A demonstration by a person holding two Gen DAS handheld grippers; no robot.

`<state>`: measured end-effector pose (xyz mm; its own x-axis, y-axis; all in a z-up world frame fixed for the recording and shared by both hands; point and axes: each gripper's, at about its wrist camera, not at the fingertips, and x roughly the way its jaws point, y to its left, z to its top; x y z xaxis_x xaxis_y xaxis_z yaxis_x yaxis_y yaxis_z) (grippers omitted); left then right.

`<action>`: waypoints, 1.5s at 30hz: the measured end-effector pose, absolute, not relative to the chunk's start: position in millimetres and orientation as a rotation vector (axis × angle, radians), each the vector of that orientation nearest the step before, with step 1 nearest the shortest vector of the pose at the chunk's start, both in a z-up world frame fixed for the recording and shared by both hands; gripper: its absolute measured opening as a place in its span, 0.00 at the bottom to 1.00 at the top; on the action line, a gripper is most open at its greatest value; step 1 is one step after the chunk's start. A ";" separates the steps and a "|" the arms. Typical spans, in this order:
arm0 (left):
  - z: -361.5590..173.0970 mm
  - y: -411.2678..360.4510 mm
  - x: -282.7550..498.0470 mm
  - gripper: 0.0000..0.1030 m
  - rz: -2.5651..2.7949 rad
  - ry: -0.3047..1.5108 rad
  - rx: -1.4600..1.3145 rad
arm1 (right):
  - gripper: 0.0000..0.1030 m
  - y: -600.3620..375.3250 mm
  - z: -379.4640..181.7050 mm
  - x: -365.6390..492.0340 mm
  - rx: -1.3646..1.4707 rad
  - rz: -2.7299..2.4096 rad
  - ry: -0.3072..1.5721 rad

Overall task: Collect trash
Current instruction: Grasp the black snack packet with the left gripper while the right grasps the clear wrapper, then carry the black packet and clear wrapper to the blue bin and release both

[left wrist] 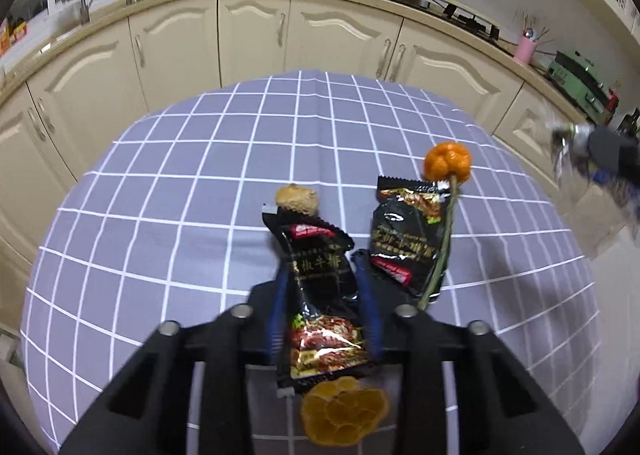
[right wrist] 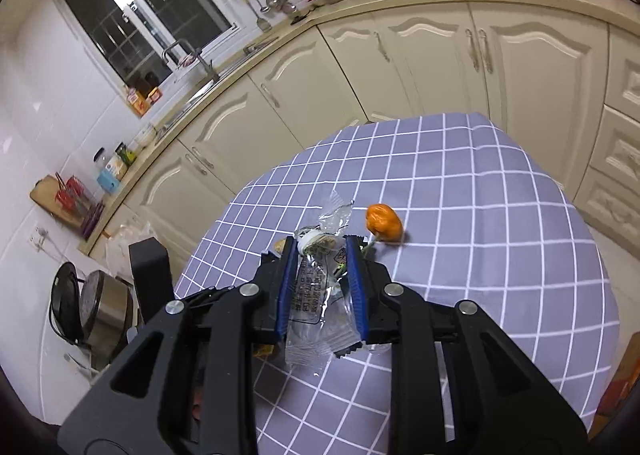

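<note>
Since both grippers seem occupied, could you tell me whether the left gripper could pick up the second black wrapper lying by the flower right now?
Probably not yet. The left gripper is already shut on a black wrapper, so its jaws are full. The second black wrapper lies close ahead, with only the flower stem across it.

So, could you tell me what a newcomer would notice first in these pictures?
Probably the two loaded grippers: the left gripper straddles a black snack wrapper, and the right gripper grips a clear plastic wrapper. Next, the orange flower lying on the checked tablecloth beside a second black wrapper.
</note>
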<state>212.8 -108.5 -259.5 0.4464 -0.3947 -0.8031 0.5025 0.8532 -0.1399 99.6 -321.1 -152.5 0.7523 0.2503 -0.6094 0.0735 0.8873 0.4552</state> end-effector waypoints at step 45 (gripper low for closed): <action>-133.6 -275.5 -26.2 0.21 -1.152 0.633 0.240 | 0.24 -482.8 -114.7 -243.6 0.519 -0.657 0.455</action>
<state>-26.2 -275.5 -133.6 0.2574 -0.7735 -0.5792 0.9038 0.4048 -0.1389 -243.6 -482.8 -114.7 0.7041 -0.4527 -0.5471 0.6716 0.6749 0.3058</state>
